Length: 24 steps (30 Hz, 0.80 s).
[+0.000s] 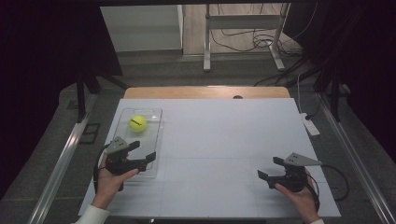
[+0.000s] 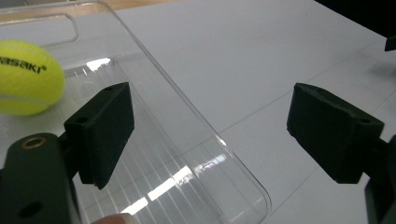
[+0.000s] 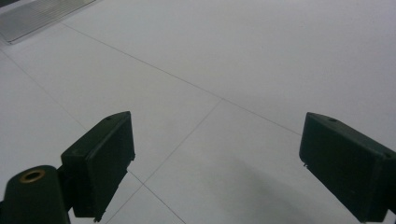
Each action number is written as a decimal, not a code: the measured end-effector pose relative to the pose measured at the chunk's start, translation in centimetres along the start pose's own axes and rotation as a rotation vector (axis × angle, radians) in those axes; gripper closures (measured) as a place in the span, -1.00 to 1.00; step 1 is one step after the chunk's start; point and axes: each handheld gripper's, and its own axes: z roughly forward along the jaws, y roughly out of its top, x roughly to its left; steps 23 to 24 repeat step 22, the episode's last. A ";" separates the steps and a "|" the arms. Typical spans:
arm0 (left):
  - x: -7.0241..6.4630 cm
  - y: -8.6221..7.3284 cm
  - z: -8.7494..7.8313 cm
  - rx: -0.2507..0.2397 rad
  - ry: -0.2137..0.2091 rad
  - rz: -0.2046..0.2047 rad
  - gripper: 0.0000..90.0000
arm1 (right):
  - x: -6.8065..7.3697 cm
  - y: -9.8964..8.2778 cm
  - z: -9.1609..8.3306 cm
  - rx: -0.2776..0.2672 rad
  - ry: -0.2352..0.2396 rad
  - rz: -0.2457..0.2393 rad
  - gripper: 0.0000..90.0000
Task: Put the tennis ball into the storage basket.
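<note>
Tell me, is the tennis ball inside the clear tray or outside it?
Inside. The tennis ball rests on the floor of the clear tray, toward its far end, within the transparent walls; the left gripper view confirms this.

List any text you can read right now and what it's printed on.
"asaki": black letters on the yellow tennis ball in the clear tray, seen in the left gripper view; the word's start is cut off by the frame edge.
The same print in the high view is too small to read.
</note>
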 end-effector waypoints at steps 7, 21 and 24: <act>-0.4 -1.3 -0.1 0.004 -0.004 0.017 -0.65 | 0.1 0.1 -0.1 -0.006 0.008 -0.005 -0.77; -0.8 -2.0 -0.4 -0.007 0.001 0.049 -0.68 | -0.1 0.2 -0.4 -0.041 0.042 0.017 -0.77; -0.7 -2.1 -0.4 -0.009 0.003 0.046 -0.68 | -0.1 0.3 -0.5 -0.042 0.043 0.016 -0.77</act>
